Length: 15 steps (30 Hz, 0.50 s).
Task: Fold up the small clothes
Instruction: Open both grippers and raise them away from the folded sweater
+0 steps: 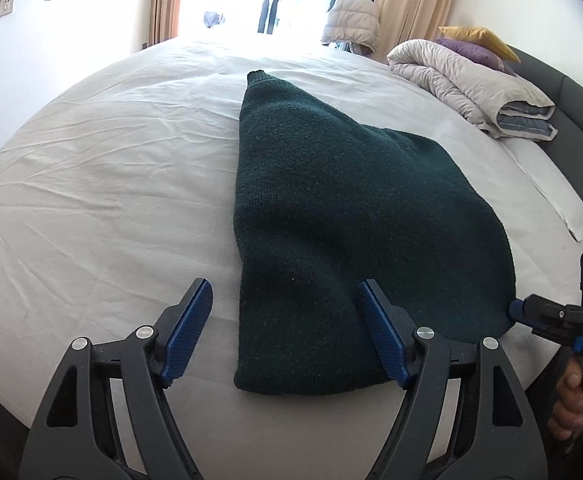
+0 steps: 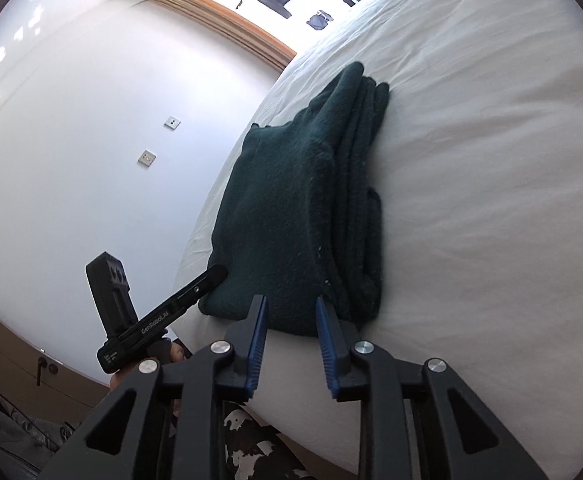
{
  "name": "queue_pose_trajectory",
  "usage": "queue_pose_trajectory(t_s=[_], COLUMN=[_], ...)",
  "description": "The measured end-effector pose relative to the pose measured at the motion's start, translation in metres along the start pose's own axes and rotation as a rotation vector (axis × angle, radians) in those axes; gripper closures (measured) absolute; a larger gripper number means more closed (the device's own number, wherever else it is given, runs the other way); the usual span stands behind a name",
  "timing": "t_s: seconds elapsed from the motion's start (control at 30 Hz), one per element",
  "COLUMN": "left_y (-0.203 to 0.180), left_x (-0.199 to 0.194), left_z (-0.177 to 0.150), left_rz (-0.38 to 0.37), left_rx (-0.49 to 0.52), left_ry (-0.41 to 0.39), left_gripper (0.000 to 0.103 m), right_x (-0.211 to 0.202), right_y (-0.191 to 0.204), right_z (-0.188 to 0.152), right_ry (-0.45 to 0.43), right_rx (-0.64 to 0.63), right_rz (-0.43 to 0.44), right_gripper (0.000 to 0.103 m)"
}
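Observation:
A dark green knitted sweater (image 1: 331,208) lies folded lengthwise on the white bed sheet (image 1: 103,168), with one narrow end pointing to the far side. My left gripper (image 1: 285,300) stands wide open over the near end. The sweater's left edge lies between its fingers and neither pad touches the cloth. My right gripper (image 2: 290,308) sits at the sweater's (image 2: 283,200) near right corner. Its jaws are a narrow gap apart, with the folded edge at their tips and nothing pinched. In the left wrist view the right gripper (image 1: 516,309) touches the hem, with a hand (image 1: 575,396) on its handle.
A folded duvet (image 1: 471,80) with a yellow pillow (image 1: 479,38) and a purple pillow (image 1: 471,54) lies at the far right by the grey headboard (image 1: 579,96). A white pillow (image 1: 551,196) lies beside the sweater. A padded jacket (image 1: 351,18) hangs by the window. The bed's edge runs just under both grippers.

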State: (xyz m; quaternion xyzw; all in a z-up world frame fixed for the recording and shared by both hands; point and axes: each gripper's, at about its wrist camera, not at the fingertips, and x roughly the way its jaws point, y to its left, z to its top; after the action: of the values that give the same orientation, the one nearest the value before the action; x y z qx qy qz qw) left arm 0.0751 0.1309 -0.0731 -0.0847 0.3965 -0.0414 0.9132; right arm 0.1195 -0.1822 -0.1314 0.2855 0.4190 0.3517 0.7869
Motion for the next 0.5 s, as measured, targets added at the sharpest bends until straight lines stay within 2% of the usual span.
queue_pose_trajectory(t_s=[0.03,0.07,0.1,0.23,0.3,0.43,0.5], left_y=[0.001,0.002,0.002,0.000,-0.003,-0.011,-0.012], left_x=[-0.005,-0.010,-0.015,-0.033,-0.044,-0.064,-0.072], left_z=[0.001,0.002,0.005,0.017,0.021,0.026,0.029], left_rz=[-0.005,-0.009,-0.013,-0.026,-0.010,0.035,0.067], left_rx=[-0.008,-0.013,-0.015,-0.001,0.013,0.060,0.067], left_ry=[-0.011,-0.029,-0.047,-0.111,-0.159,-0.238,-0.271], left_gripper=[0.028,0.028,0.028,0.028,0.027,0.023,0.013], right_x=[-0.007,-0.013,-0.018,-0.028,-0.018,0.005,0.016], right_y=[0.000,0.001,0.002,0.017,0.030,0.035,0.027], right_z=[0.003,0.007,0.010,0.019,0.023,0.027,0.028], right_ry=[-0.022,-0.047,-0.072,-0.125,-0.105,-0.047,-0.026], right_rx=[0.003,0.004,0.003,-0.009,-0.049,-0.095,-0.084], right_rz=[-0.013,-0.041,-0.057,0.000,0.023,0.006,-0.021], right_gripper=[0.076,0.067,0.062,0.059,0.055,0.054,0.053])
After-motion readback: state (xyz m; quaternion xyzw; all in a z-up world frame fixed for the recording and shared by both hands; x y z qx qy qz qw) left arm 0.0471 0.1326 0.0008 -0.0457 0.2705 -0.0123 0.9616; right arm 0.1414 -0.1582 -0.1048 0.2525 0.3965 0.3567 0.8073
